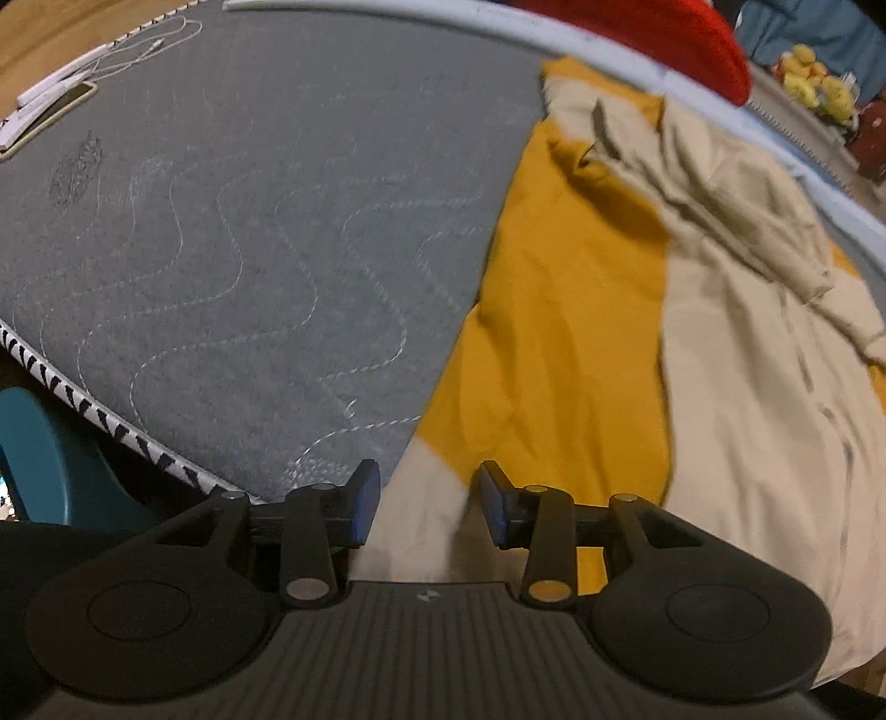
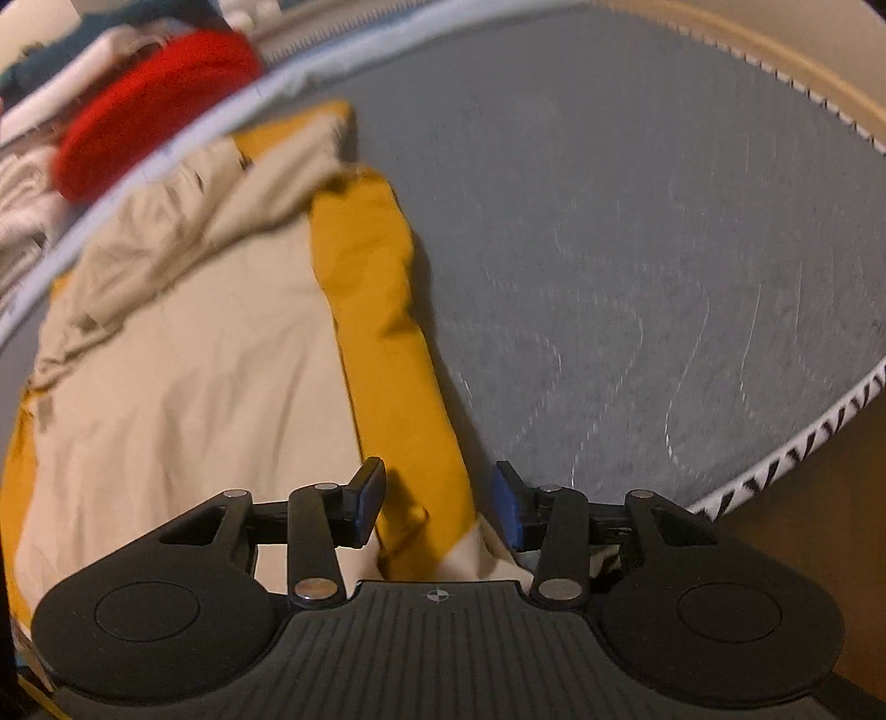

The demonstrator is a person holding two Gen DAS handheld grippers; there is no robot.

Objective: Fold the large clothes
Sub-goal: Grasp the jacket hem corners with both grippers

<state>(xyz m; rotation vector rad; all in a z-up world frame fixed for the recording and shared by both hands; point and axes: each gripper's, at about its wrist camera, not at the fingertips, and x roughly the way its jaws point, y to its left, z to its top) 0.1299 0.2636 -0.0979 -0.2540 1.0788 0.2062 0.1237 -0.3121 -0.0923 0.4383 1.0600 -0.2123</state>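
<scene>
Both grippers, left gripper (image 1: 426, 501) and right gripper (image 2: 437, 501), half-open, gripping nothing; yellow-and-cream garment (image 1: 565, 343) hem lies between fingers.

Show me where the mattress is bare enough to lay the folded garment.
Bare mattress runs from the garment out to the cables and phone. It is crowded beyond the far edge: red cloth.

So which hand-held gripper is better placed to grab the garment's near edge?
Roughly even: left hand-held gripper hangs open over the beige corner, right hand-held gripper over the mustard sleeve.
</scene>
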